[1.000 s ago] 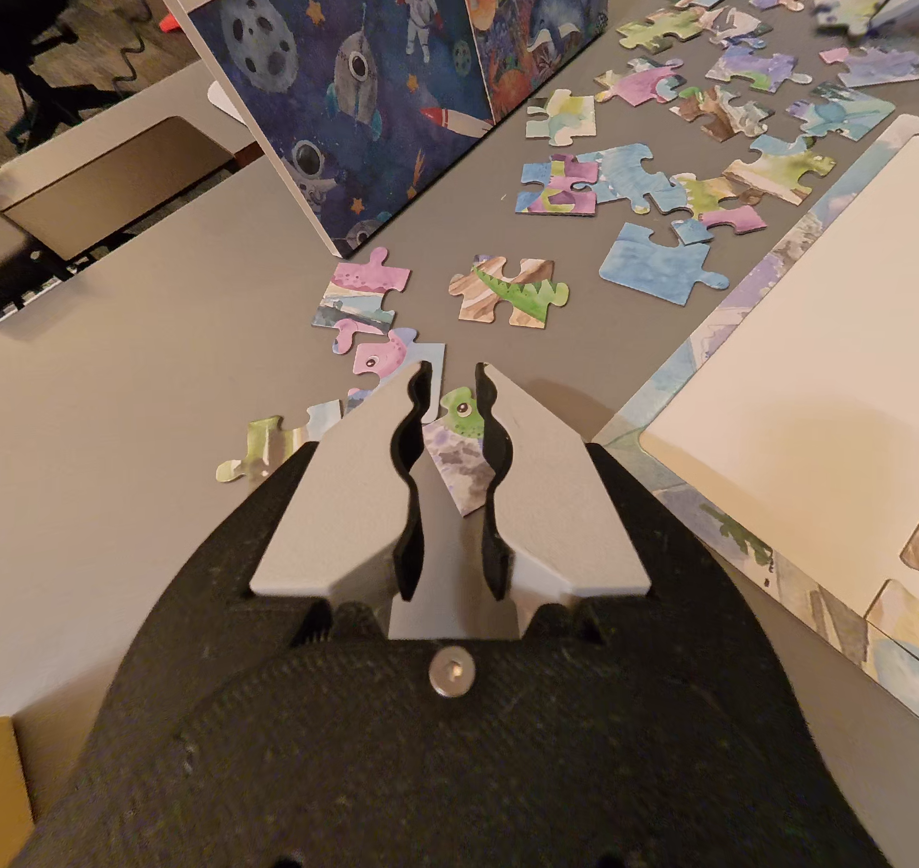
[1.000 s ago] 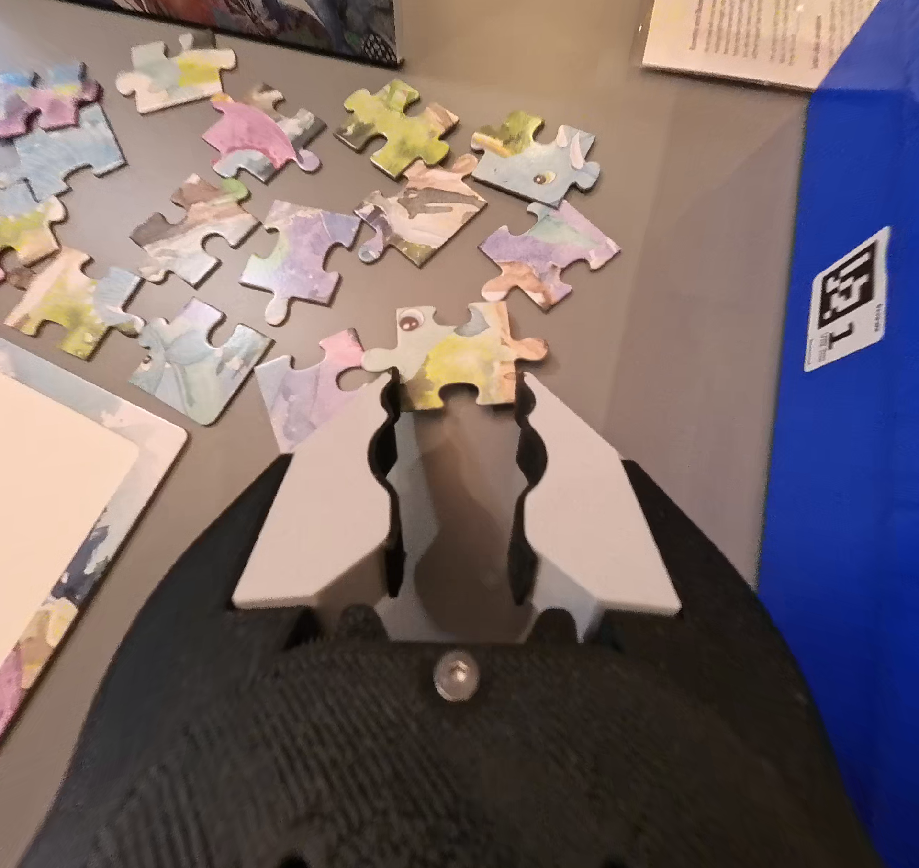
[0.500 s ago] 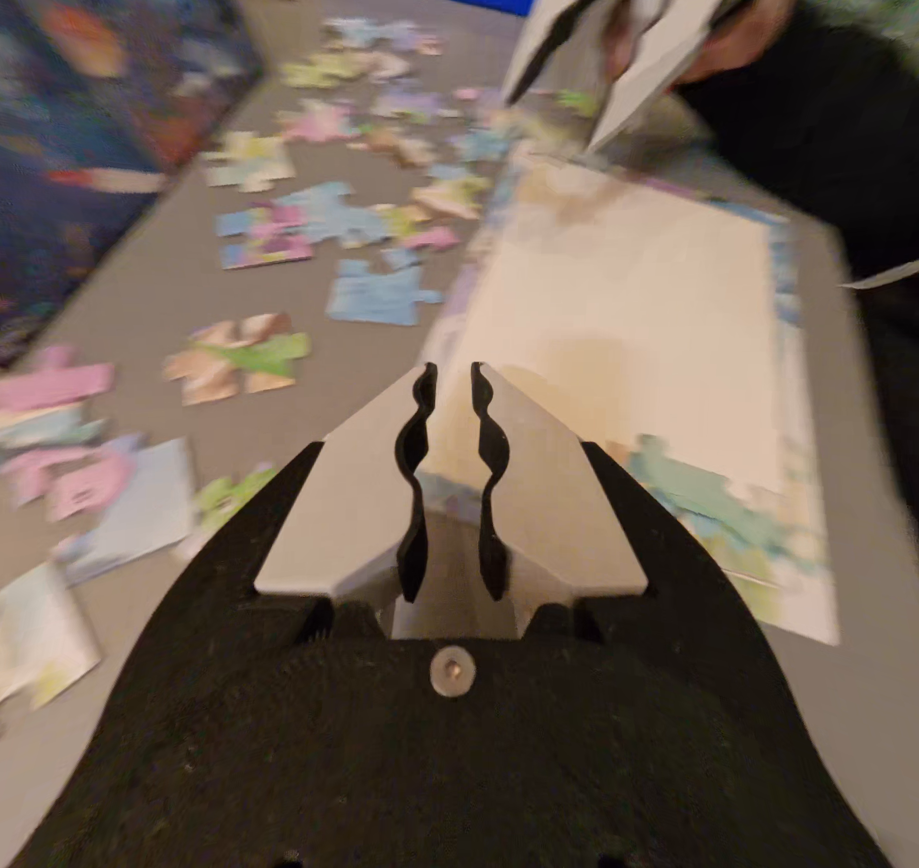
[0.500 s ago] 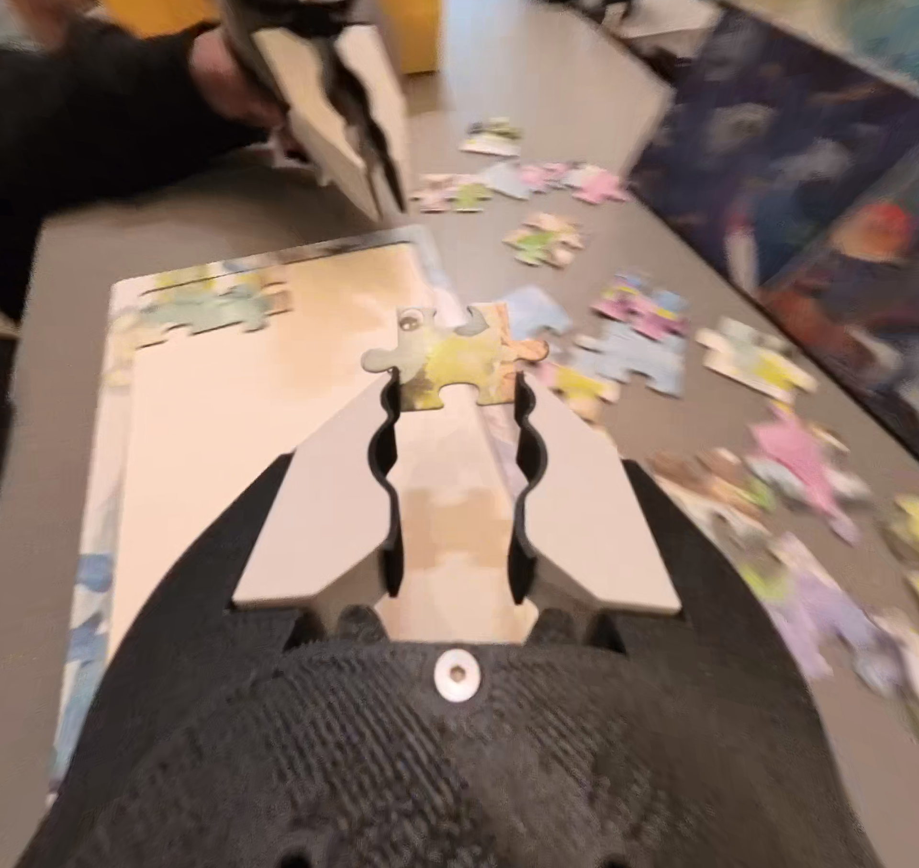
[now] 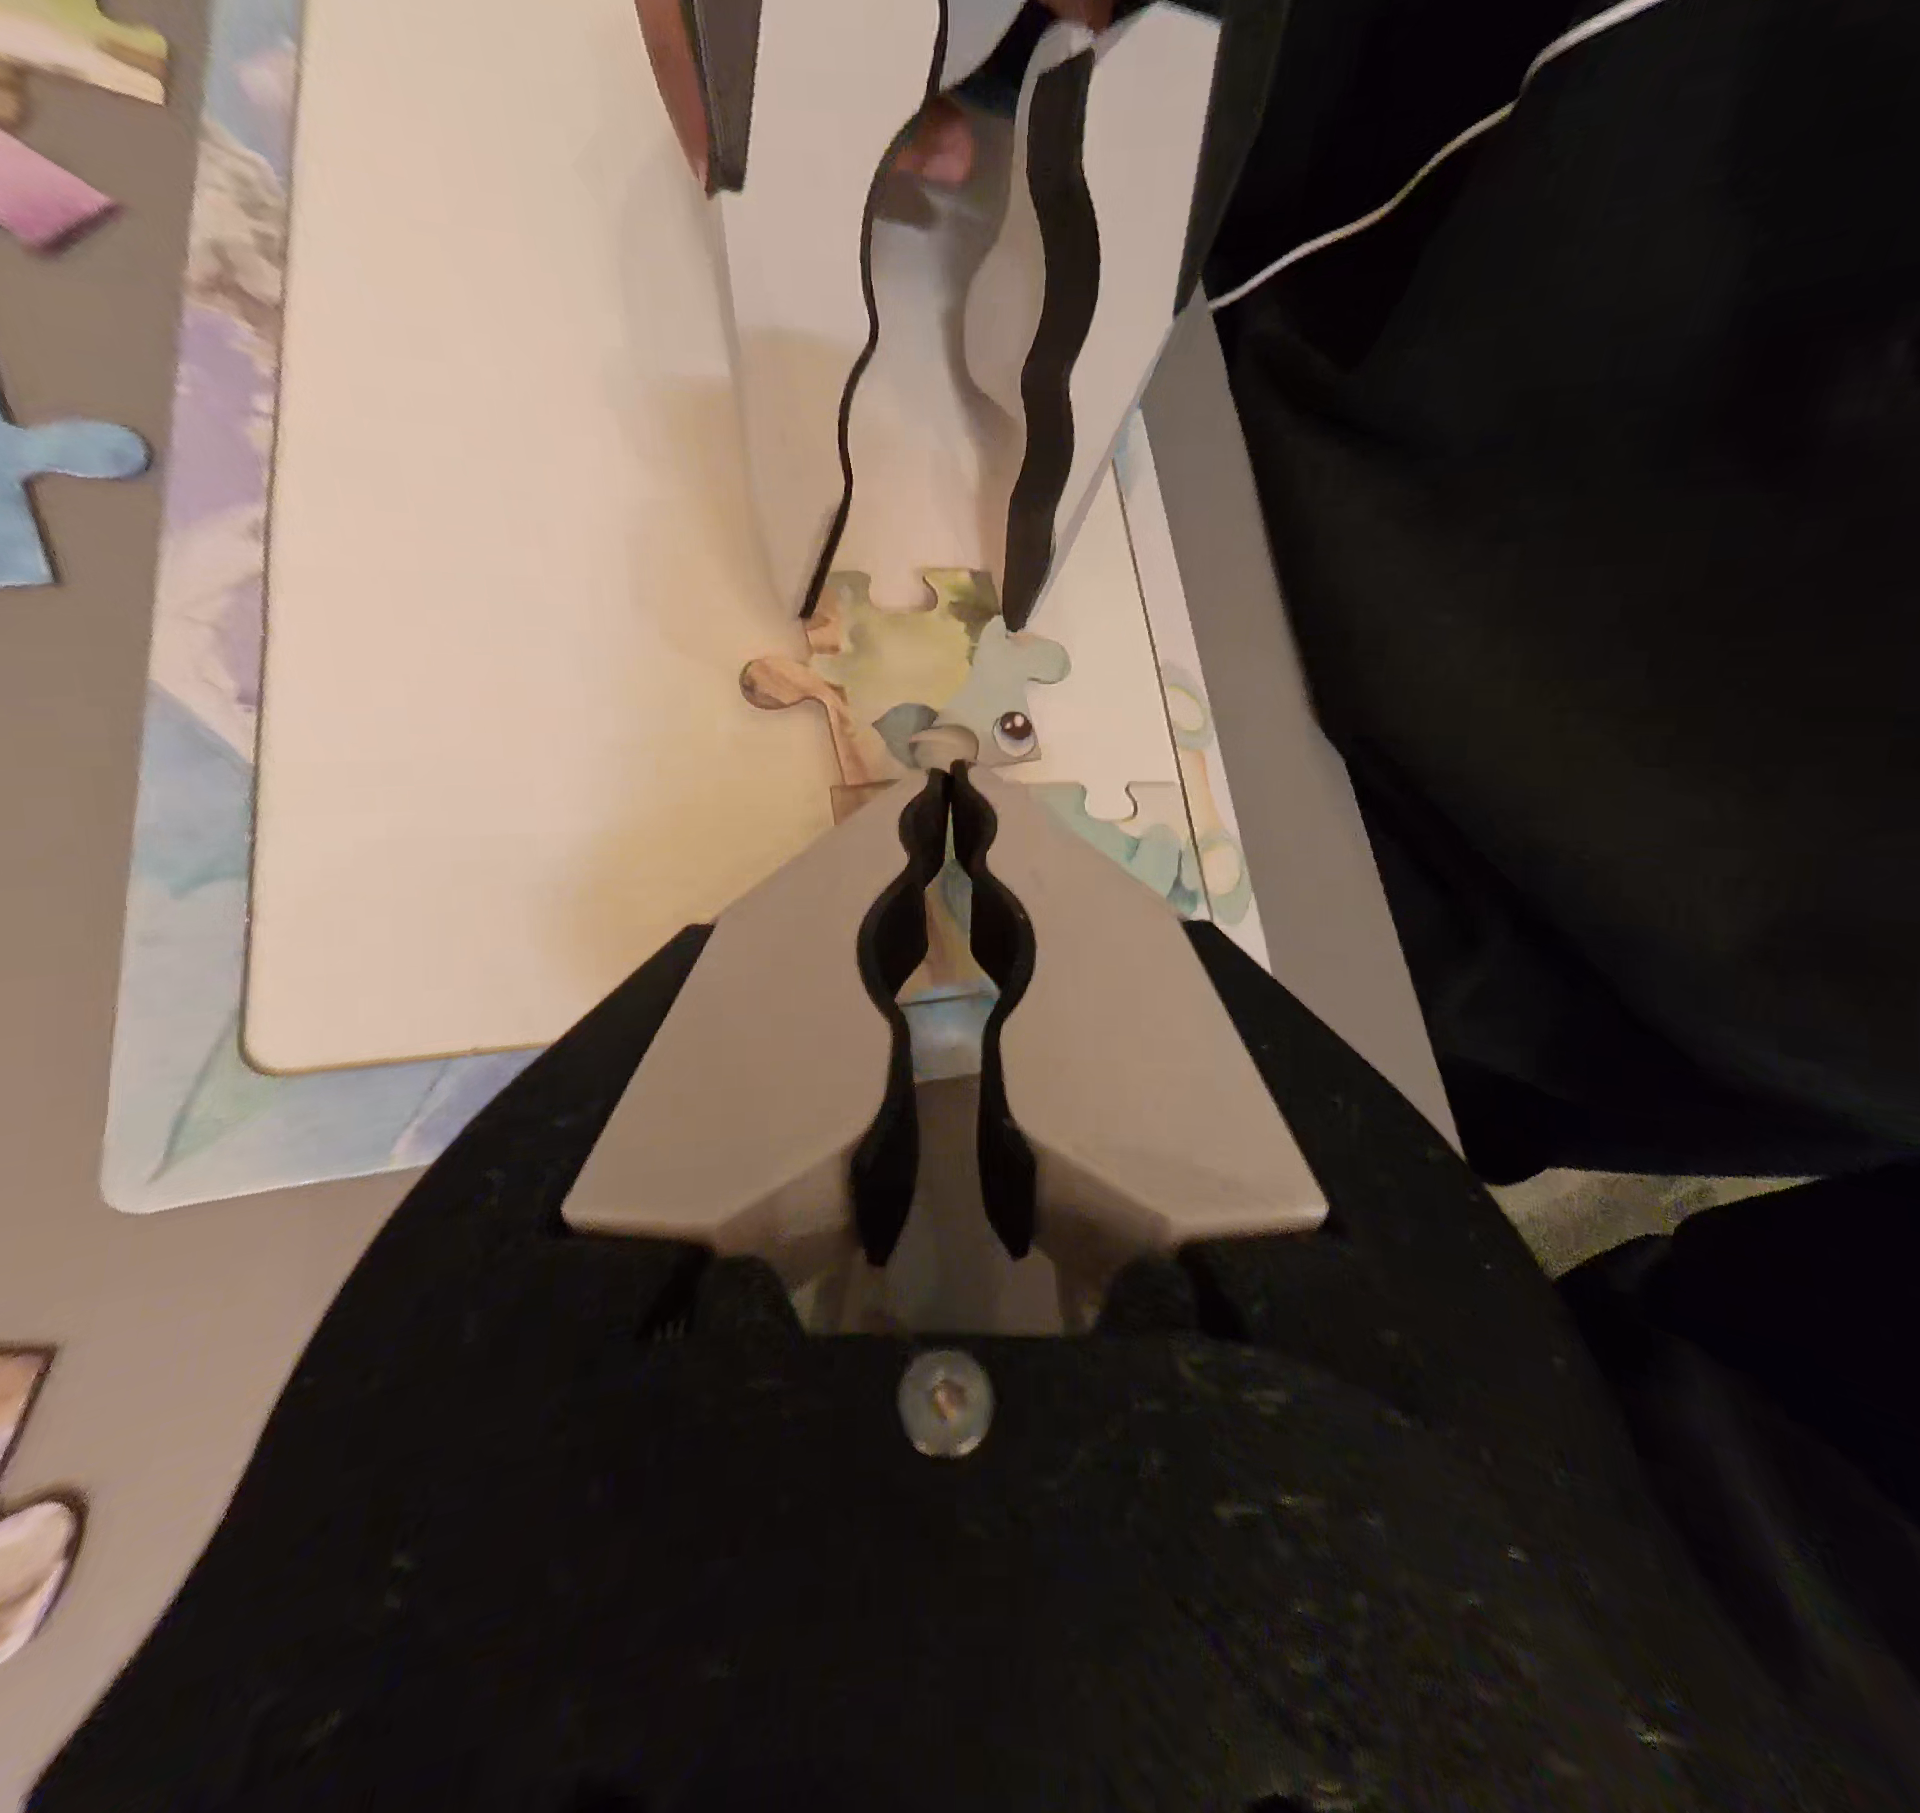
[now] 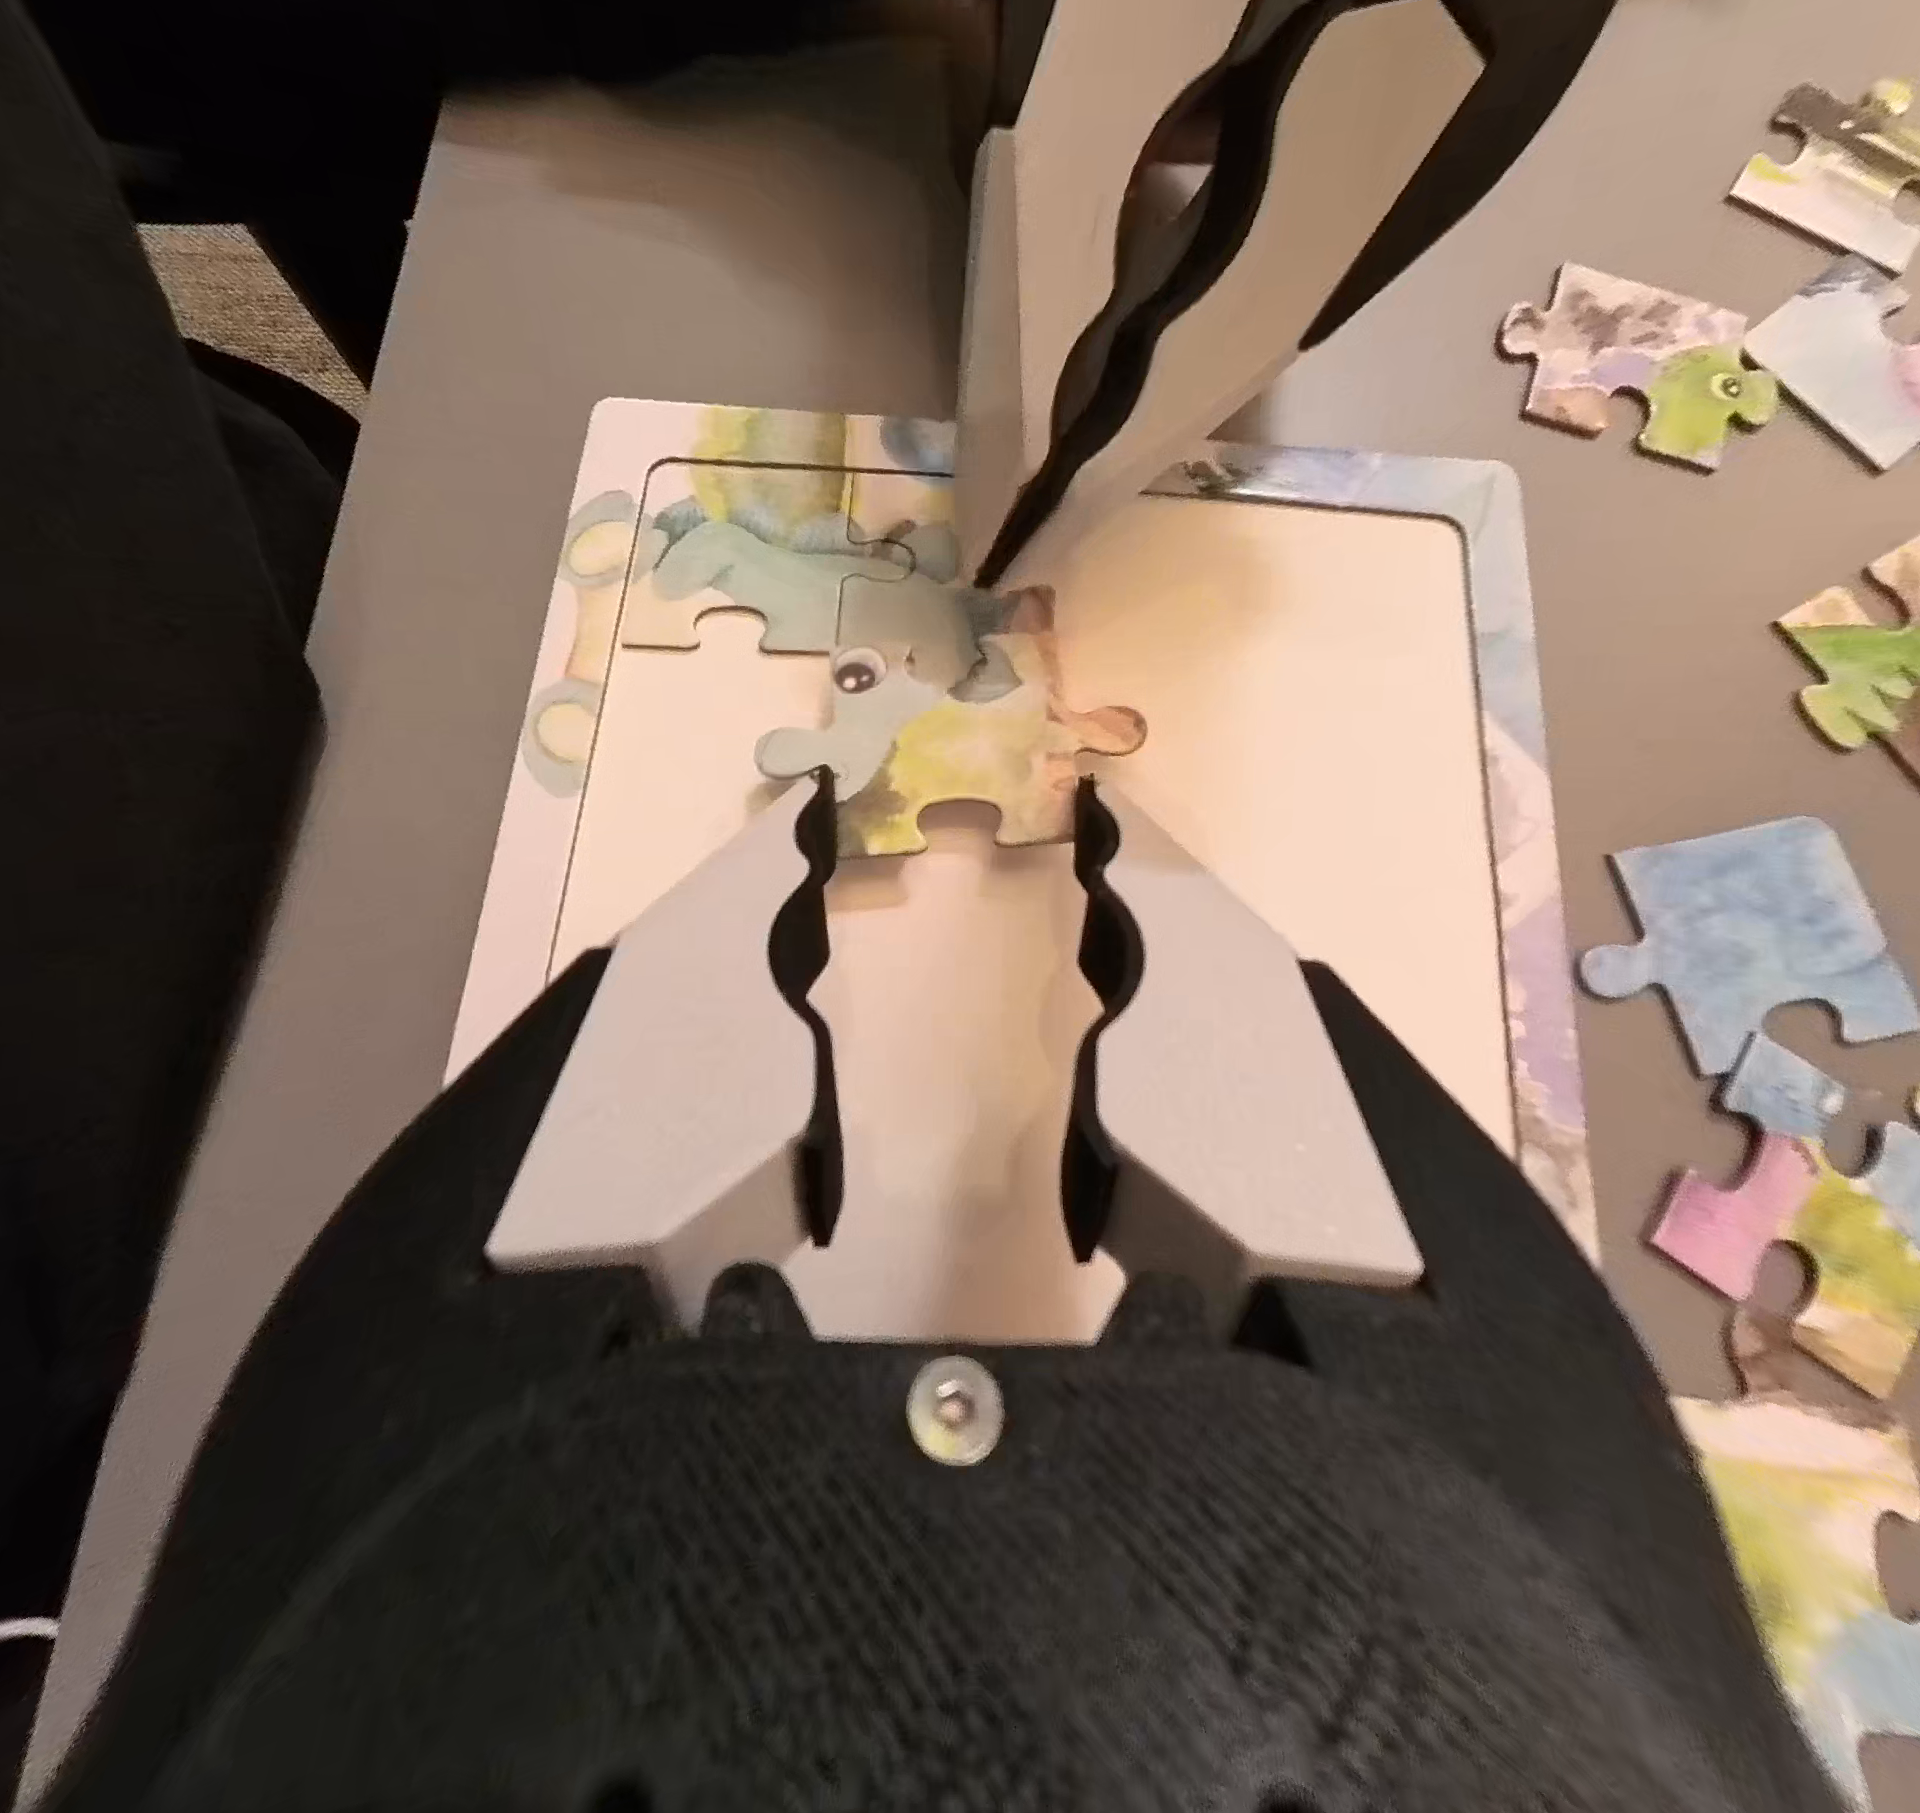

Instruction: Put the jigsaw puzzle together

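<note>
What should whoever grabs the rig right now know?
Left gripper: shut, empty, tips on the yellow-green cardboard puzzle piece with a cartoon eye.
Right gripper: shut on that piece's sides.
The piece lies in the white puzzle tray with pastel border, against the placed teal pieces.
Done: one corner started.
Left: seat this piece, then the loose pieces on the grey table.

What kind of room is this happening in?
Probably an indoor desk or hobby table, though little of the room shows: a plain grey tabletop, a cardboard puzzle tray, loose pastel jigsaw pieces and carpet below.
</note>
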